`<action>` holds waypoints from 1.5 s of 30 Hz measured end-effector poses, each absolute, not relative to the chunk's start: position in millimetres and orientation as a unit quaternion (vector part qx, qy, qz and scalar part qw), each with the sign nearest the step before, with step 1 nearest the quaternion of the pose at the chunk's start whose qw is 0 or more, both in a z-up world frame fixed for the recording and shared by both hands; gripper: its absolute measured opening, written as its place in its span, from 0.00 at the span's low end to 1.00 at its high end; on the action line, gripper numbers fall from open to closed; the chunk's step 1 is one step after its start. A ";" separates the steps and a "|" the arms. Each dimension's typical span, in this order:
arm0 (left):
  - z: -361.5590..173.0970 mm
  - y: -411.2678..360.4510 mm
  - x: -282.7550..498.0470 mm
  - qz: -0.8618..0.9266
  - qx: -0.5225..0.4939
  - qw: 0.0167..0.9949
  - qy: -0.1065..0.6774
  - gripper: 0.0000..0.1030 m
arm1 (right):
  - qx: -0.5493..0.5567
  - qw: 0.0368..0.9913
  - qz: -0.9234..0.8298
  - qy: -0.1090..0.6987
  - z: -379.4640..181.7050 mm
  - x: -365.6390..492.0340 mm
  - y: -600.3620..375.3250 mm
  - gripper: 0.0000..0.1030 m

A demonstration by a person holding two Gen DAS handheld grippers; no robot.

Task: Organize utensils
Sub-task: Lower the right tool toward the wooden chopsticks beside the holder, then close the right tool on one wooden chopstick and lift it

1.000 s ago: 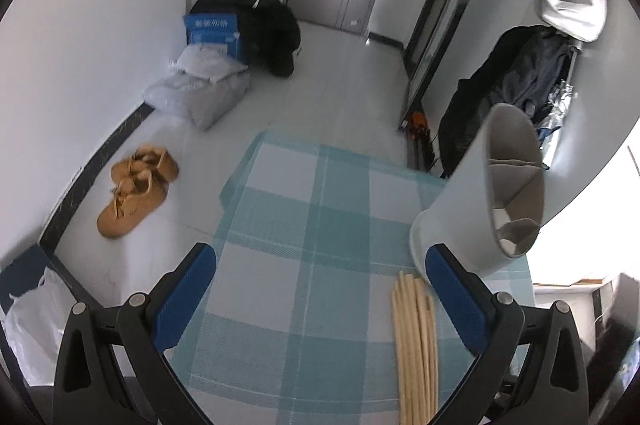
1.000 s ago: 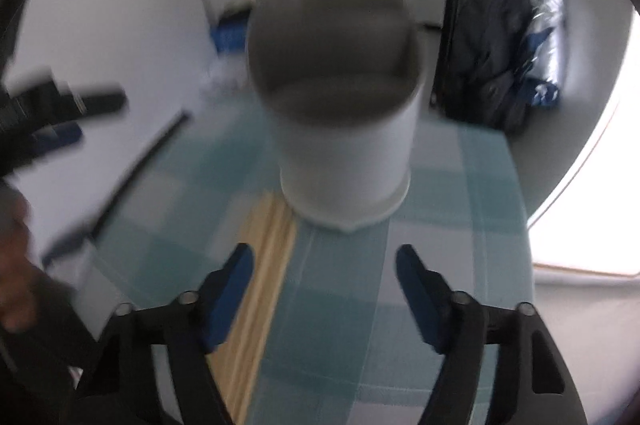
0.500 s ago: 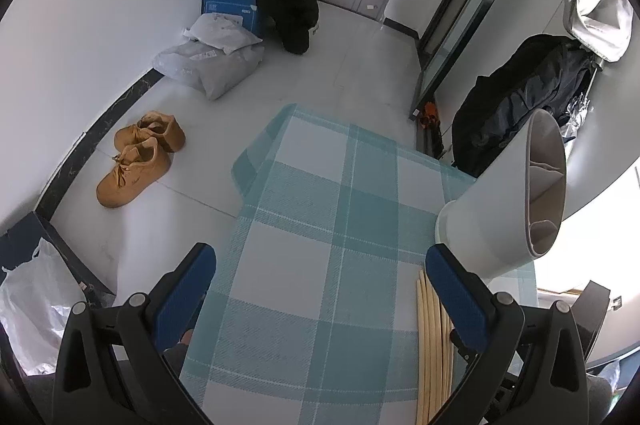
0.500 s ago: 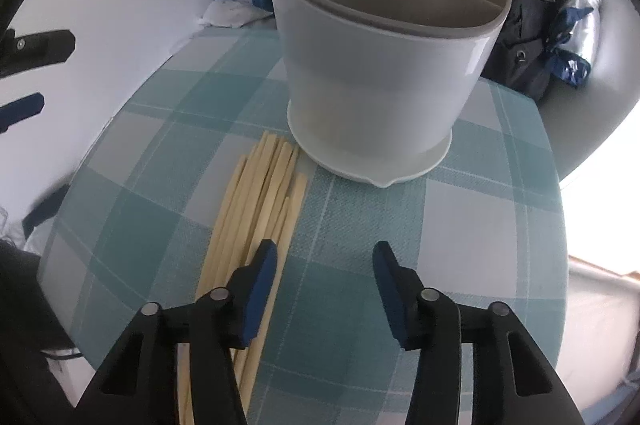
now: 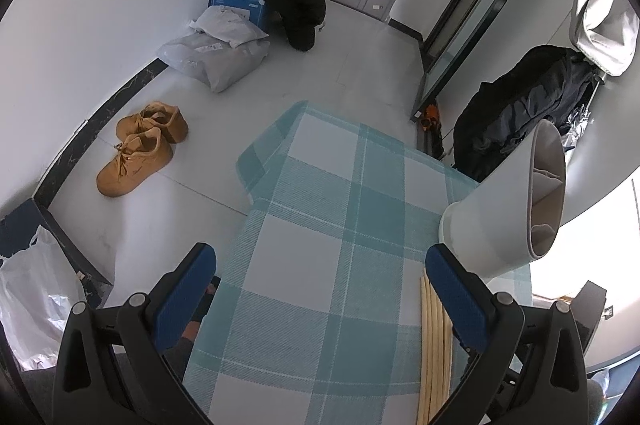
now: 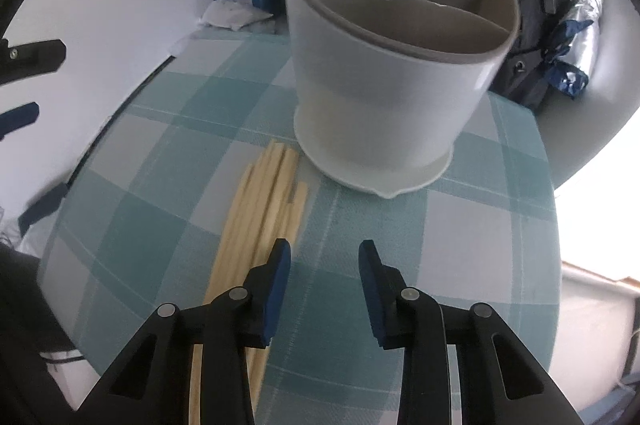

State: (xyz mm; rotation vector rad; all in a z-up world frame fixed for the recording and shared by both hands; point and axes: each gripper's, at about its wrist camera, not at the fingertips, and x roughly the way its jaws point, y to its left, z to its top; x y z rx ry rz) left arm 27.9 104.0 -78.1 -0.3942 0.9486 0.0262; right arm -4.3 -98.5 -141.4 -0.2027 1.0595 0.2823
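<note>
Right tongs (image 6: 325, 259) narrowed, grasping nothing, left tongs (image 5: 320, 265) released, checked tablecloth (image 5: 320, 225), tan shoes (image 5: 140, 149)

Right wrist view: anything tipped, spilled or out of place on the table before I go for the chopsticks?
Nothing stands out. The utensil holder stands upright on the checked tablecloth, its compartments empty. The chopsticks lie in a loose bundle beside its base, not yet sorted. The right gripper, jaws just narrowed, holds nothing.
</note>
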 end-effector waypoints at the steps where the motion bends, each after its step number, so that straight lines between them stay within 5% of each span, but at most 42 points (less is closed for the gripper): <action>1: -78.5 104.5 27.6 0.013 -0.189 0.871 0.454 0.99 | -0.101 0.846 0.132 0.507 -144.1 -4.6 -96.4 0.32; 33: -85.1 104.2 31.6 0.021 -0.182 0.865 0.467 0.99 | -0.082 0.853 0.117 0.502 -148.8 25.0 -69.5 0.26; 36: -86.7 106.3 32.7 0.026 -0.182 0.864 0.469 0.99 | -0.084 0.849 0.114 0.510 -151.4 27.6 -65.3 0.15; 45: -94.9 102.9 33.0 0.036 -0.165 0.861 0.481 0.99 | -0.018 0.859 0.129 0.496 -136.1 13.6 -97.4 0.05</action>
